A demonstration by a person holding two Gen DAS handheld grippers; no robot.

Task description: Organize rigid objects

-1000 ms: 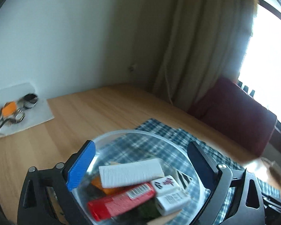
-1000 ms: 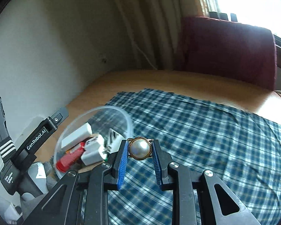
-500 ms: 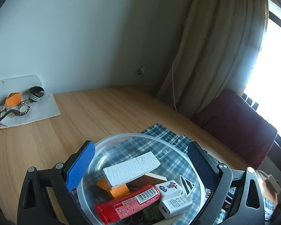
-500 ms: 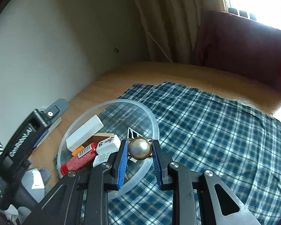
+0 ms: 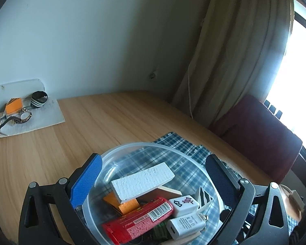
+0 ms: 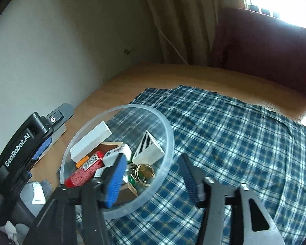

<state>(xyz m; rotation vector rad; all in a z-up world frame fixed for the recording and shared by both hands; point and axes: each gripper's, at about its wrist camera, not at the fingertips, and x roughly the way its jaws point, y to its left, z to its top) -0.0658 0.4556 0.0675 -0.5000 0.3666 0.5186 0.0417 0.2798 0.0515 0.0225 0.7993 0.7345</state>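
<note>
The right gripper [image 6: 153,175] stands wide open and holds nothing; its blue-padded finger [image 6: 115,181] hangs over the near side of the bowl [image 6: 169,153], and the other finger is outside the rim, above the checked cloth [image 6: 234,132]. The bowl is clear plastic and sits on the corner of the cloth, on a wooden table [image 5: 51,153].

Just beyond the blue finger, on the bottom of the bowl, lies a gold ring [image 6: 145,170] next to something small and green (I cannot tell what it is). Also in the bowl are a white block [image 6: 90,141], a red tube [image 6: 83,172] with a barcode, a white tile [image 6: 117,155] with printed marks, a white wedge [image 6: 149,151] with black stripes, and an orange piece [image 6: 82,164] under the block.

The left gripper [image 5: 153,175] is also spread wide. Its fingers stand on both sides of the bowl [image 5: 132,147], the blue one [image 5: 86,181] against the left wall and the dark one by the right rim; whether they press the bowl, I cannot tell. From this view a white charger [image 5: 185,225] lies in front of the tile [image 5: 184,203], beside the tube [image 5: 138,220].

Far away on the table, by the wall, a white board [image 5: 42,118] carries a watch [image 5: 24,116], an orange card [image 5: 14,106] and a striped band [image 5: 38,99]. A dark red chair [image 5: 259,134] stands behind the table, near the curtain [image 5: 234,61].
</note>
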